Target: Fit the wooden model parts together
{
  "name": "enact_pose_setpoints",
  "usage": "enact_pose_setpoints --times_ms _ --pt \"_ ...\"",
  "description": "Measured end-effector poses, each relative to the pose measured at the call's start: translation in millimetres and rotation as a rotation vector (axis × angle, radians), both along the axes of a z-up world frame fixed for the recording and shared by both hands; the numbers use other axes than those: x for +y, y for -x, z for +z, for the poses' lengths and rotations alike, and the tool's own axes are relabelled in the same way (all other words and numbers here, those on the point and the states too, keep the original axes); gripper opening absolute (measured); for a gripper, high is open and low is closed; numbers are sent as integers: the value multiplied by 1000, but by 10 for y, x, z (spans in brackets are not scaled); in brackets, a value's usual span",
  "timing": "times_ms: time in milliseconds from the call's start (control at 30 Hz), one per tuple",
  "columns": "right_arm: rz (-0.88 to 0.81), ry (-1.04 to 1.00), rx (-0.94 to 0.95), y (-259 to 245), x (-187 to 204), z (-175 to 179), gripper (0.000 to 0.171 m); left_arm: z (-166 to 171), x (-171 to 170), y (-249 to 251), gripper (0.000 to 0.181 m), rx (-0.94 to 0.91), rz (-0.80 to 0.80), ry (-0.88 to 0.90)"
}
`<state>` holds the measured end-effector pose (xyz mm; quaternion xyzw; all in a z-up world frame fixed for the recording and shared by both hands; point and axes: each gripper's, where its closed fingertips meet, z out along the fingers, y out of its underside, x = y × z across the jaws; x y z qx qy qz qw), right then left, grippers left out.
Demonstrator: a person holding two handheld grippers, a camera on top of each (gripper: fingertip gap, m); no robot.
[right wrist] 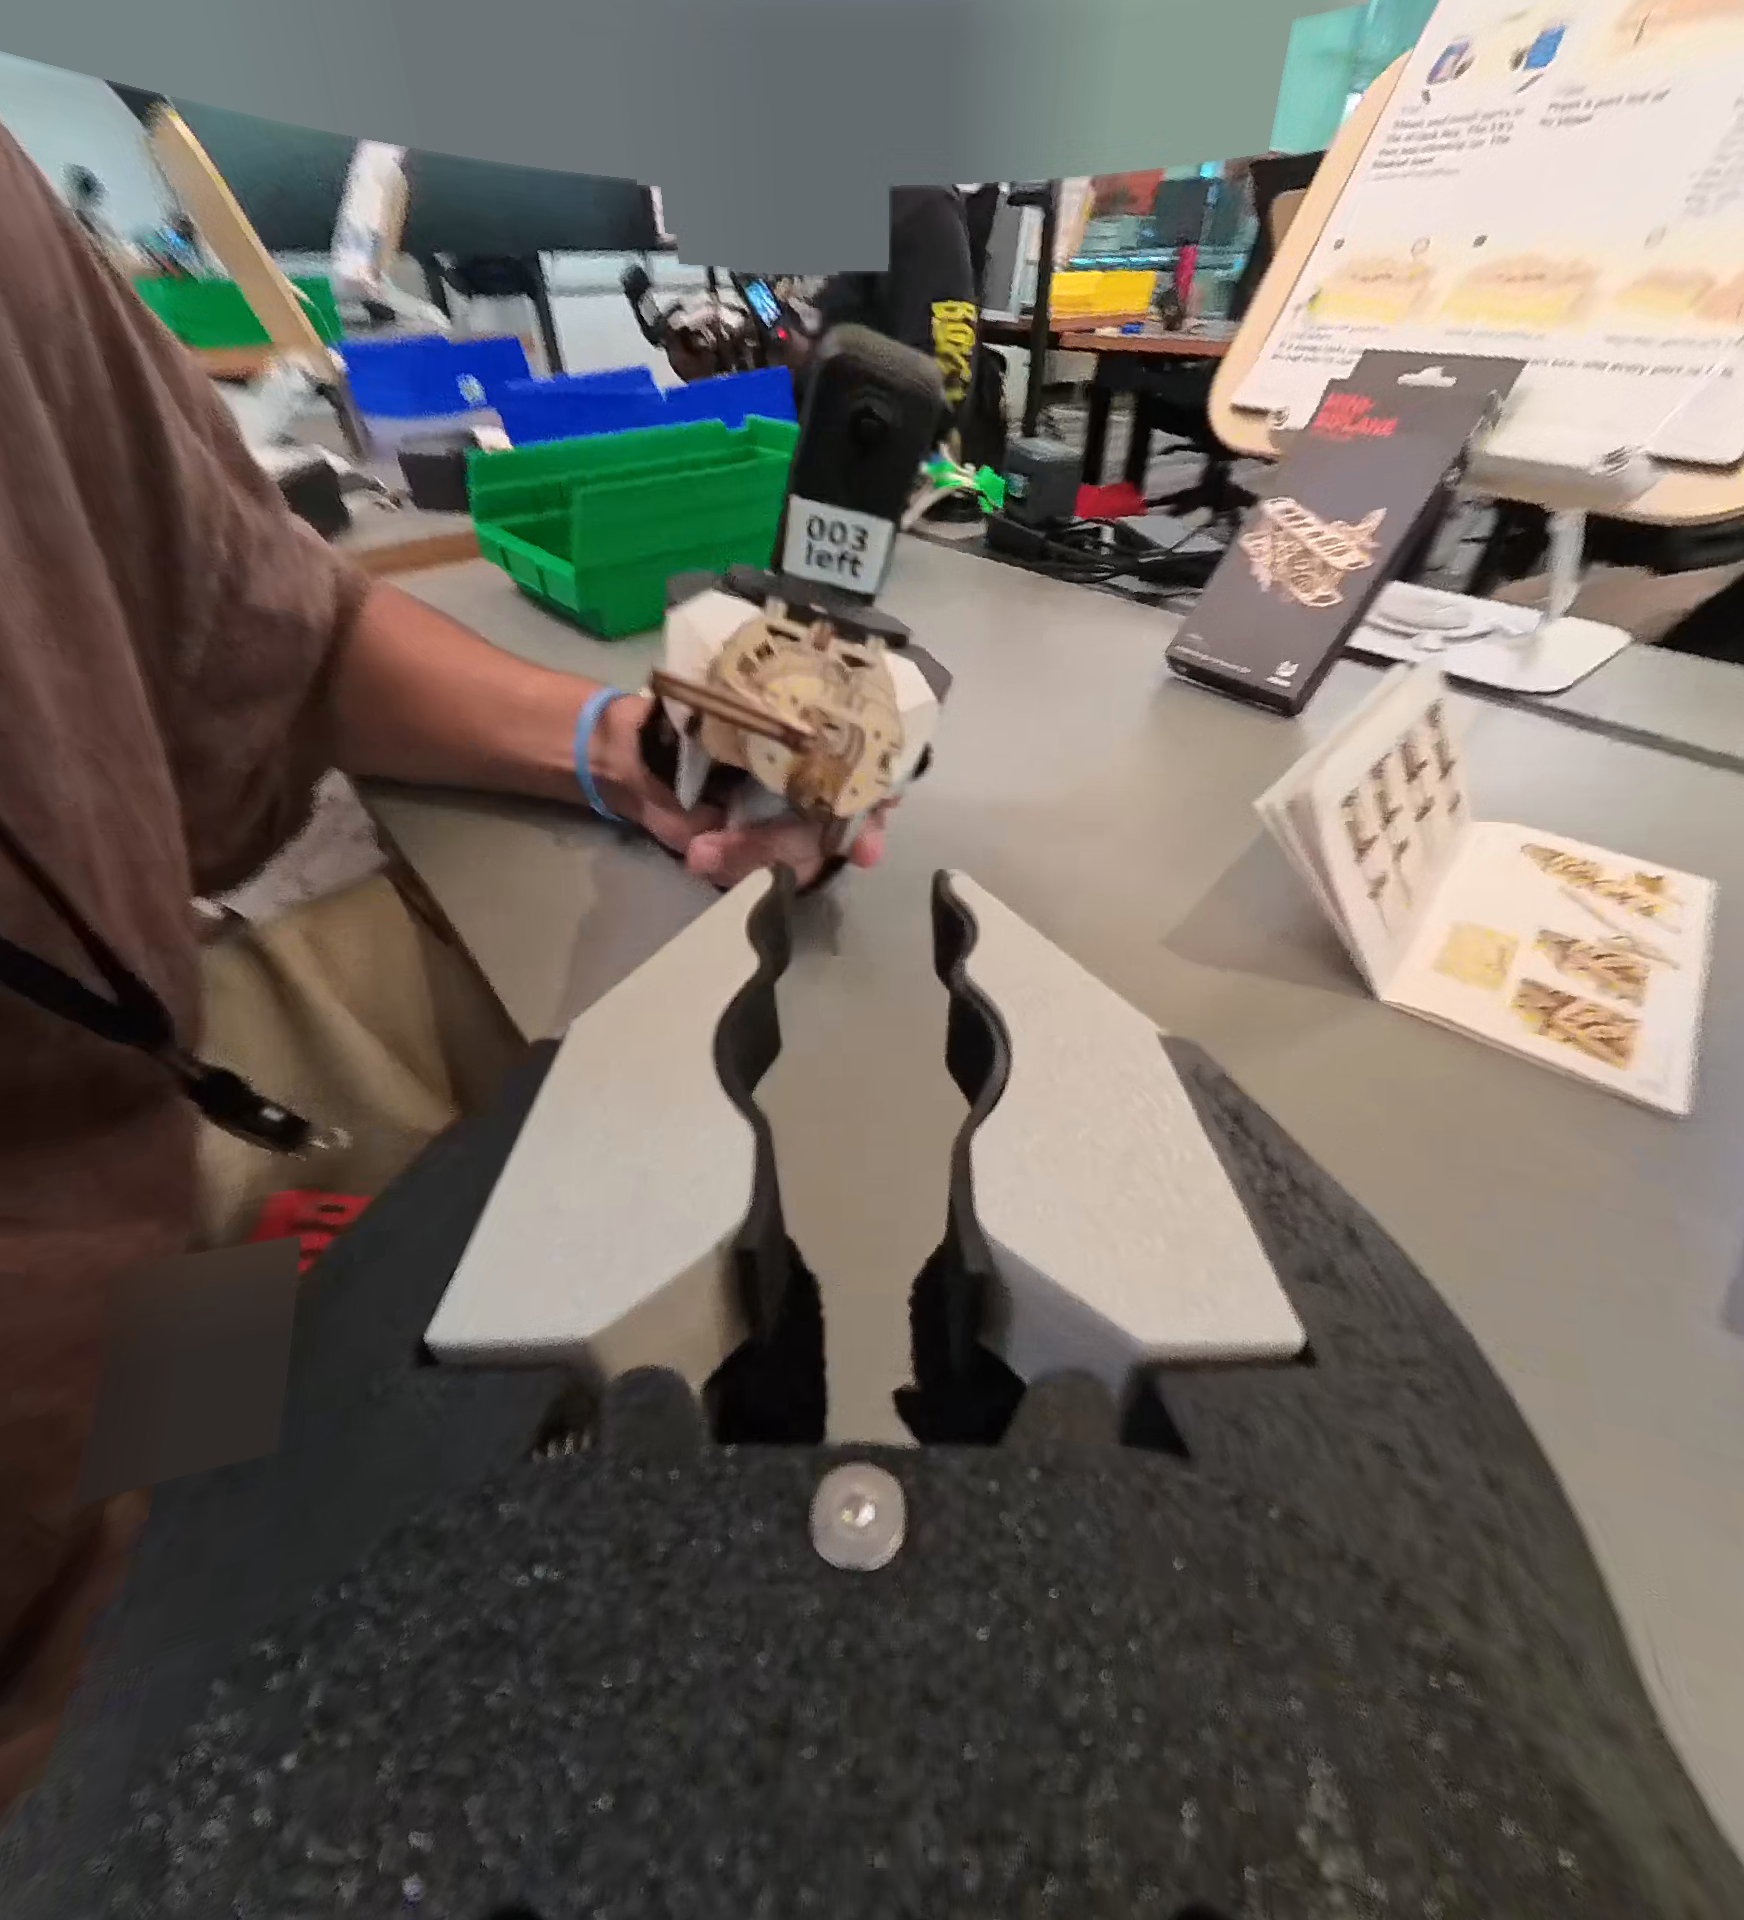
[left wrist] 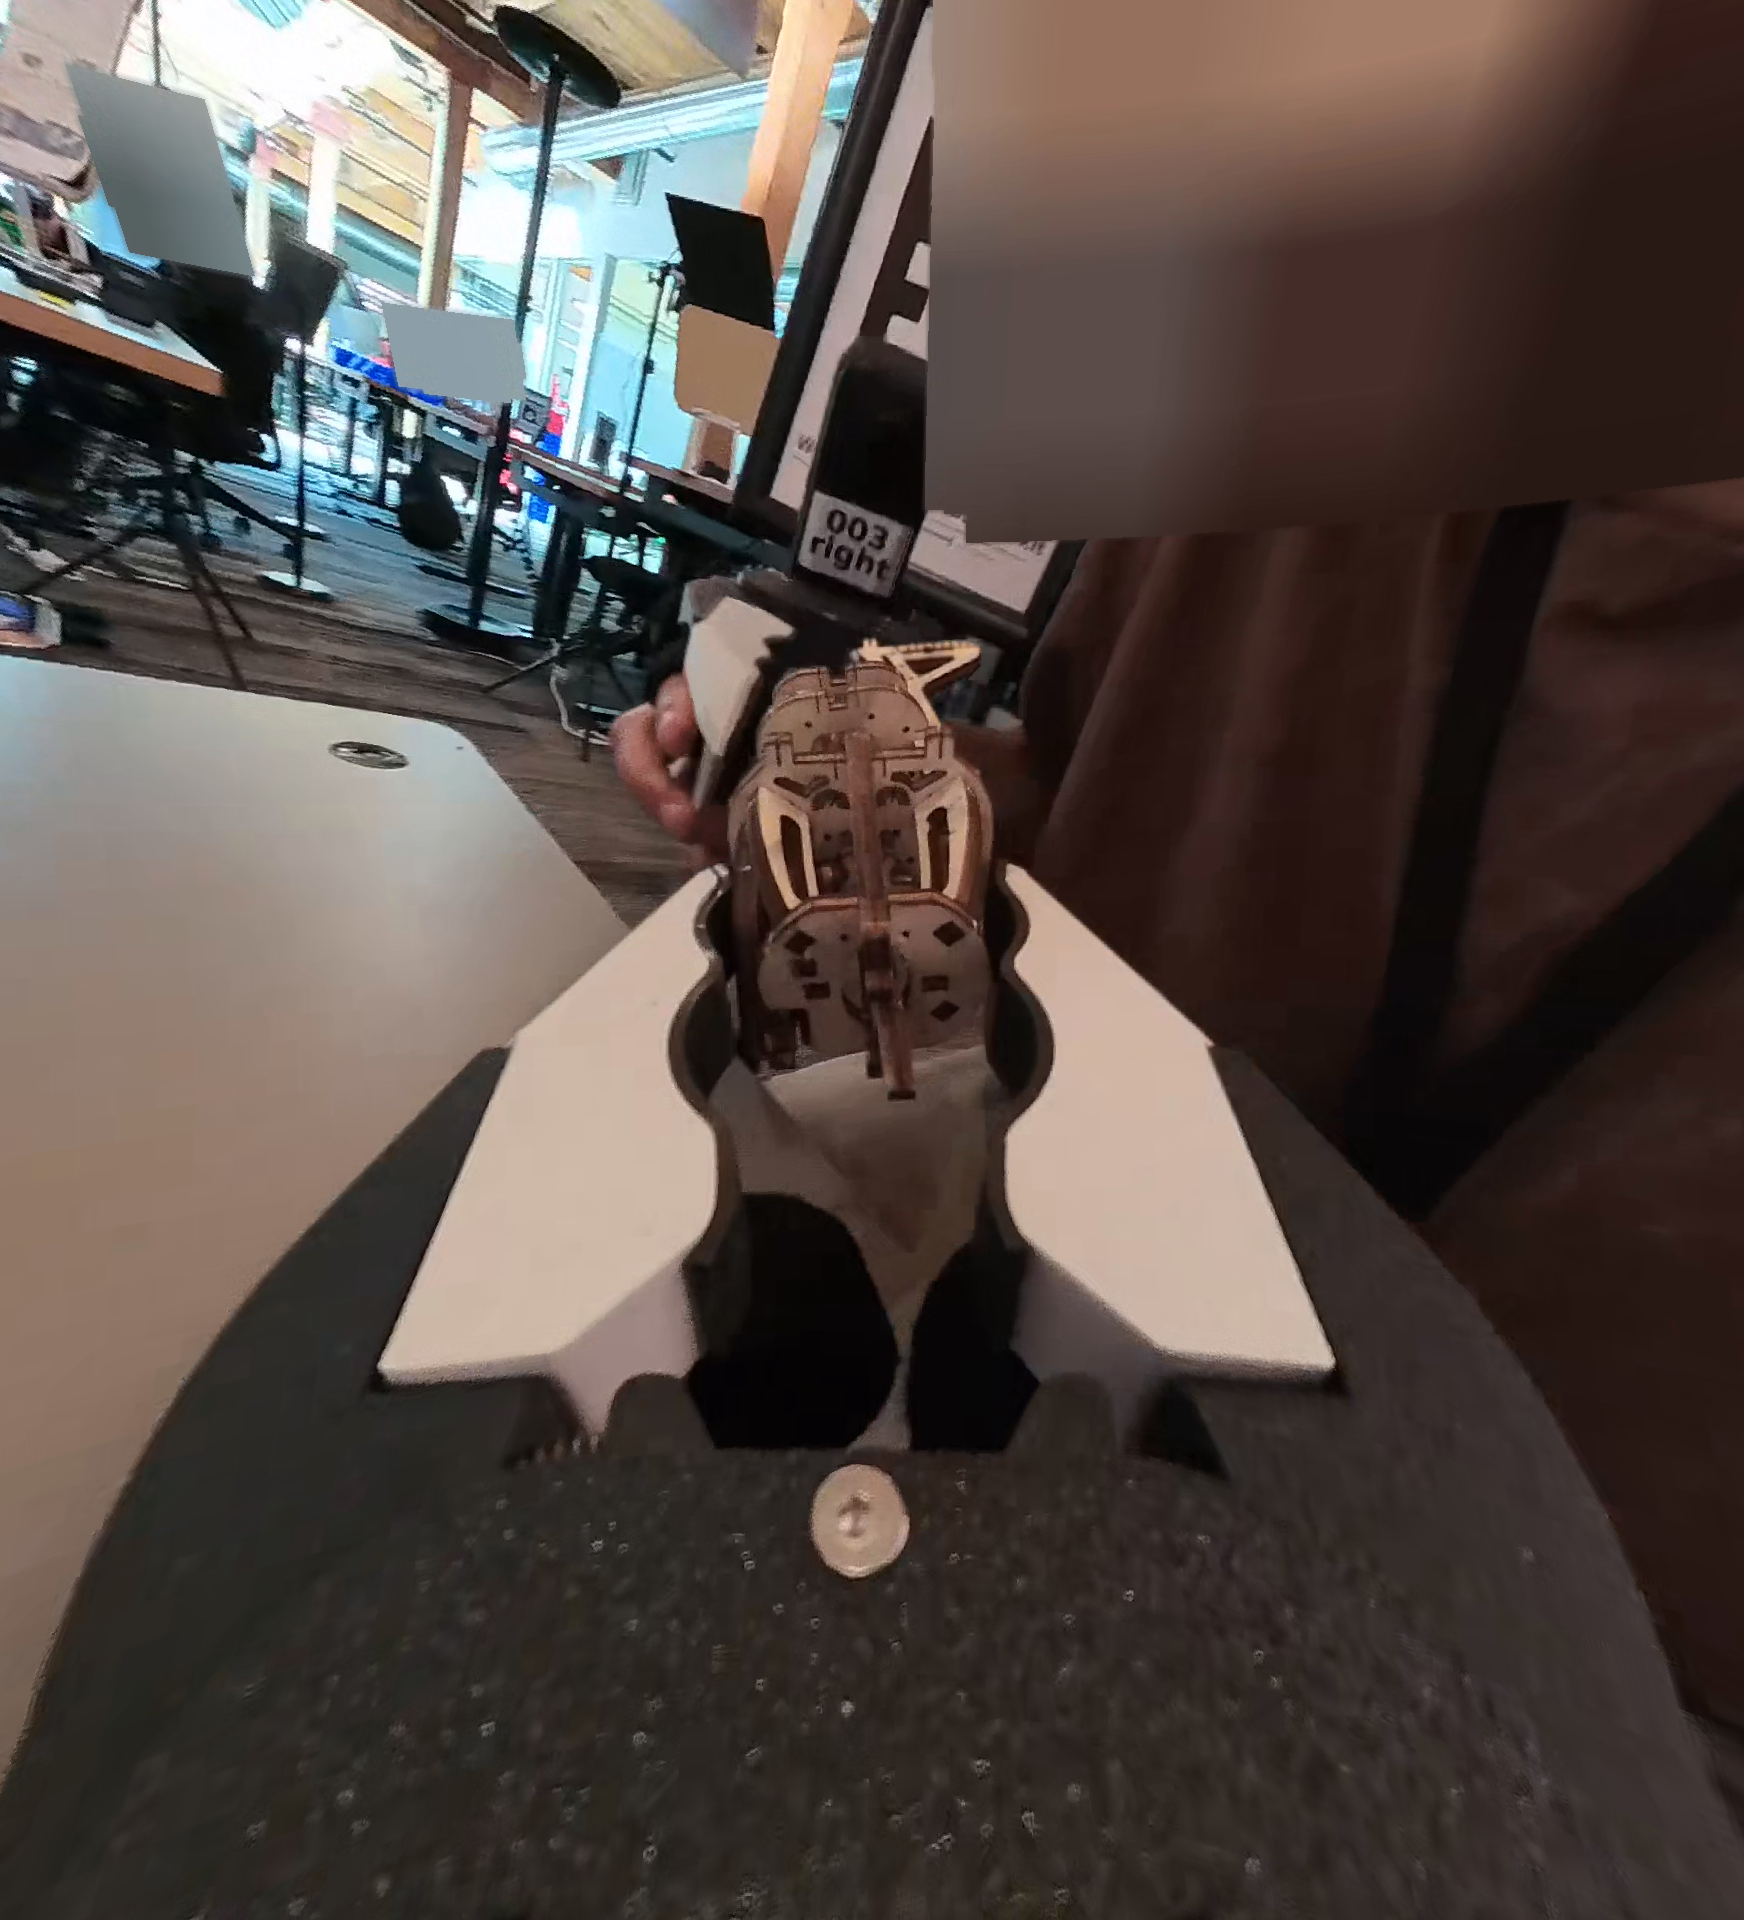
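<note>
Two grippers, but only one has work in it. The left gripper (left wrist: 863, 997), white-fingered with black wavy pads, is closed on the pale laser-cut wooden model assembly (left wrist: 863, 894), pinching its lower end so the layered body stands out beyond the fingertips, raised off the table. A slim wooden strip runs down its face, and a scrap of white paper or tissue (left wrist: 878, 1143) sits between the fingers beneath it. That grip probably leaves the far end free for the next part.

The right gripper (right wrist: 857, 894), of the same build, is parted with nothing between its fingers; grey tabletop (right wrist: 1107, 727) shows through the gap. It points at the model, close in front of it, likely lined up to press or steady a piece, though no loose part is visible.

Farther out on the table lie an open instruction booklet (right wrist: 1502, 914), a black product card (right wrist: 1325, 540) standing upright, a propped instruction sheet on a stand (right wrist: 1574, 208) and a green plastic bin (right wrist: 619, 520), presumably kept in sight for reference.
</note>
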<state>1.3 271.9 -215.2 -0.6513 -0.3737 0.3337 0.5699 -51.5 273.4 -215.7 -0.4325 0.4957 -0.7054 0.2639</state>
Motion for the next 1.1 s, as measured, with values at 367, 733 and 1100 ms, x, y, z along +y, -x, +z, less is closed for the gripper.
enact_pose_setpoints --times_ms 367,733,1100 --pt "45 555 186 -7 285 61 61 -257 47 -131 44 98 240 -458" --pt "450 1007 80 313 -68 -385 33 -480 -149 -243 44 146 295 -810" --pt "464 894 39 360 -108 -412 21 -514 -156 -277 44 190 273 -710"
